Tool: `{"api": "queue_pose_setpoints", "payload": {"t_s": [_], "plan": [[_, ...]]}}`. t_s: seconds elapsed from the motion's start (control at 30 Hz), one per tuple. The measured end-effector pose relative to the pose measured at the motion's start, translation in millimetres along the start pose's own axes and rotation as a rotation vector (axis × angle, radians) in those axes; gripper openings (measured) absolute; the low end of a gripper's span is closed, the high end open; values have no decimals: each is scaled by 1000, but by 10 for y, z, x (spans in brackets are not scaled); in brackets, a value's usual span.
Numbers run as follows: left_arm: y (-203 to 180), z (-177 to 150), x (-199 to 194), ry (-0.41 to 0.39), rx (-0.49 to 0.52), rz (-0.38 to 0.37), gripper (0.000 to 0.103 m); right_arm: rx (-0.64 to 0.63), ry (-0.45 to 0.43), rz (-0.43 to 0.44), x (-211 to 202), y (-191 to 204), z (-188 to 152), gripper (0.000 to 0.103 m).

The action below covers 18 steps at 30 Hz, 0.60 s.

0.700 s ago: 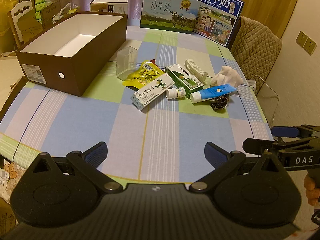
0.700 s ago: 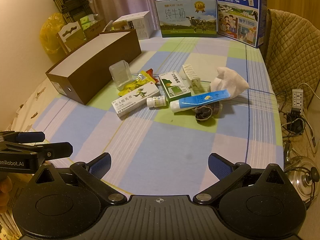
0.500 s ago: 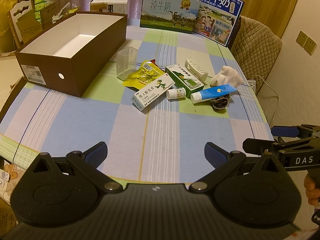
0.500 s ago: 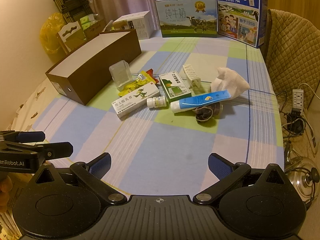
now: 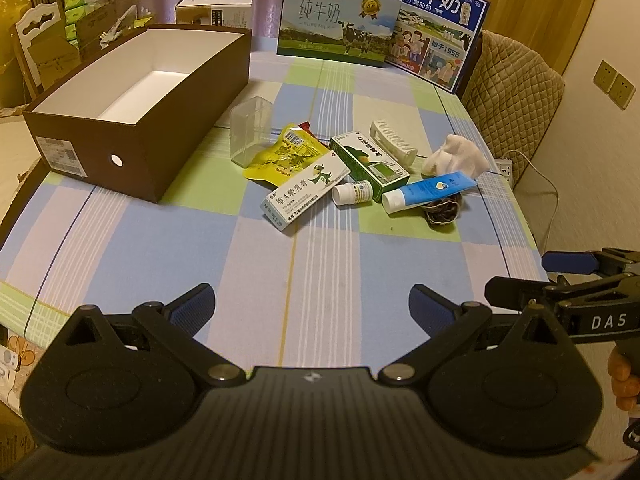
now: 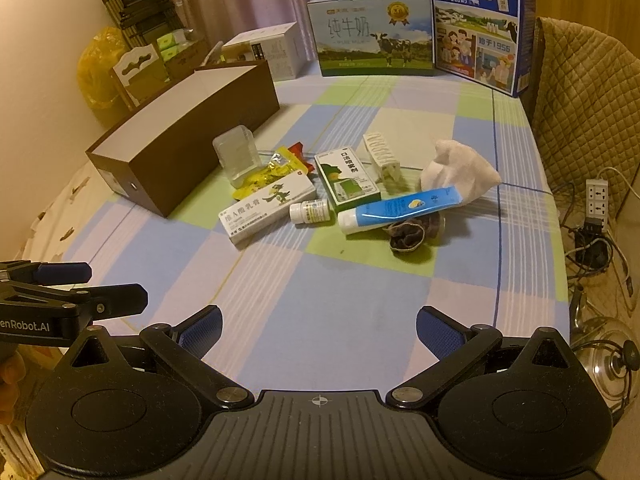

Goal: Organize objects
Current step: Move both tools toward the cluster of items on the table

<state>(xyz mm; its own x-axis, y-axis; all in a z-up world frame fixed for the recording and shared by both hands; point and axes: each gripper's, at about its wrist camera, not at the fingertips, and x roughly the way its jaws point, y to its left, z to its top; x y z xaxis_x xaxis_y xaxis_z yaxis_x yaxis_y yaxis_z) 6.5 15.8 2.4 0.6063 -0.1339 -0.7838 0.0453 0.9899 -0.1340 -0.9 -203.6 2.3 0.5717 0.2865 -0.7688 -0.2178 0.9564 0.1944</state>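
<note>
A pile of small items lies mid-table: a white ointment box (image 5: 306,190), a yellow packet (image 5: 282,154), a green and white box (image 5: 370,160), a small white bottle (image 5: 352,193), a blue tube (image 5: 430,192), a clear plastic cup (image 5: 250,130), a white ridged item (image 5: 394,145), a white cloth (image 5: 456,158) and a dark scrunchie (image 5: 442,210). An open brown box (image 5: 132,148) stands to their left, empty inside. My left gripper (image 5: 311,308) and right gripper (image 6: 319,330) are both open and empty, held over the table's near edge, well short of the pile.
Two milk cartons (image 5: 338,20) (image 5: 438,28) and a white carton (image 5: 214,10) stand at the table's far edge. A quilted chair (image 5: 508,88) is at the right. A power strip (image 6: 596,200) and a pot lid (image 6: 608,360) lie on the floor, right.
</note>
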Motion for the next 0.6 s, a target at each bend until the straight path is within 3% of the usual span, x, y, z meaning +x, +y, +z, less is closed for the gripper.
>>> {"api": "queue_pose_setpoints", "payload": {"t_s": [0.6], "plan": [[15, 232, 229, 22, 18, -16, 102, 34, 9, -10, 175, -96, 200, 101]]}}
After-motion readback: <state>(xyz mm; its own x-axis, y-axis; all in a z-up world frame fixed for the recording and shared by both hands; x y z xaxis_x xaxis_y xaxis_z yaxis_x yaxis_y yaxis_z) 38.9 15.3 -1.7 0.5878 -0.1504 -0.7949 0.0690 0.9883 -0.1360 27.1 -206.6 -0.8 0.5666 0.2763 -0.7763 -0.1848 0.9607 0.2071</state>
